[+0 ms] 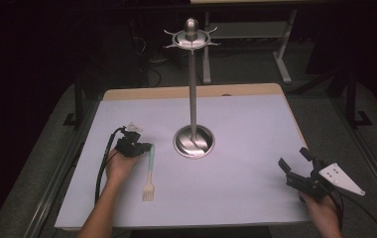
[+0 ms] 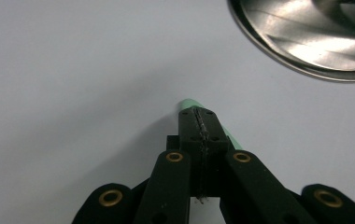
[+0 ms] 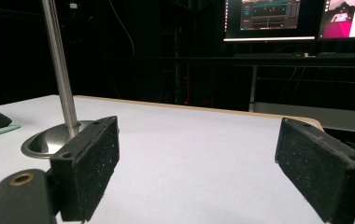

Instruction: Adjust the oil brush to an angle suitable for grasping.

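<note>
A brush with a mint-green handle point(image 1: 150, 166) and pale bristles point(image 1: 148, 193) lies on the white table point(image 1: 256, 129), left of centre. My left gripper point(image 1: 147, 147) is at the handle's far end, shut on it. In the left gripper view the jaws point(image 2: 199, 128) are pressed together, and the green handle point(image 2: 190, 103) pokes out beneath their tips. My right gripper point(image 1: 293, 157) hovers open near the table's right front, with nothing between its wide-apart pads point(image 3: 89, 163). A steel stand point(image 1: 193, 99) with a round base point(image 1: 194, 142) rises mid-table.
The stand's top point(image 1: 191, 37) carries a ring of small hooks. Its base point(image 2: 306, 42) lies just beyond the left gripper's tips, and its pole point(image 3: 61, 70) stands ahead-left of the right gripper. Monitors point(image 3: 269, 18) and desk frames stand behind the table.
</note>
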{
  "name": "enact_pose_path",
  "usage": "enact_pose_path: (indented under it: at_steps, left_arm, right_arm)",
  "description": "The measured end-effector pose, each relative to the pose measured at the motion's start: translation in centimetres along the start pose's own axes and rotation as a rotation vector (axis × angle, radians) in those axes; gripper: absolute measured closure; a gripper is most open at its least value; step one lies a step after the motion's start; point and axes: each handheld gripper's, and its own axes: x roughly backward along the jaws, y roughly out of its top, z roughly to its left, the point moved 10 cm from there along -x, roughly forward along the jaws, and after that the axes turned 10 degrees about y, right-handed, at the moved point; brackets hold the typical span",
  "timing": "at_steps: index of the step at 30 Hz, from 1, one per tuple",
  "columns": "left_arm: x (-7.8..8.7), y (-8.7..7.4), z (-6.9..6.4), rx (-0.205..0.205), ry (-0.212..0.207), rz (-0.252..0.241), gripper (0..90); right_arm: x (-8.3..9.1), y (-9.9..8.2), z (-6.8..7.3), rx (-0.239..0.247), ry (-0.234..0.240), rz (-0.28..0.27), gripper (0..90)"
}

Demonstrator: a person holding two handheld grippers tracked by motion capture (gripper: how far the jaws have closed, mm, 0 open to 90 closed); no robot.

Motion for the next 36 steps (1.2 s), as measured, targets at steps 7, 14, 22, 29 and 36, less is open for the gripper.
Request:
enact_pose_path:
  at_steps: [7, 14, 22, 29, 36]
  left_arm:
    - [-0.2, 0.3, -1.4, -0.035, -0.027, -0.007, 90.0]
    - [-0.3, 0.5, -3.0, -0.057, -0.073, -0.009, 90.0]
    - [-0.3, 0.9, -4.5, -0.072, -0.120, -0.023, 90.0]
    - [-0.2, 1.0, -5.5, -0.073, -0.152, -0.021, 90.0]
    - [-0.1, 1.0, -6.8, -0.080, -0.203, -0.021, 90.0]
  right_arm:
    - [0.0, 0.0, 0.0, -0.001, 0.000, 0.000, 13.1]
    - [0.0, 0.0, 0.0, -0.001, 0.001, 0.000, 13.1]
    - [0.0, 0.0, 0.0, -0.001, 0.001, 0.000, 13.1]
    - [0.0, 0.0, 0.0, -0.002, 0.001, 0.001, 13.1]
    - [0.0, 0.0, 0.0, 0.001, 0.000, 0.001, 13.1]
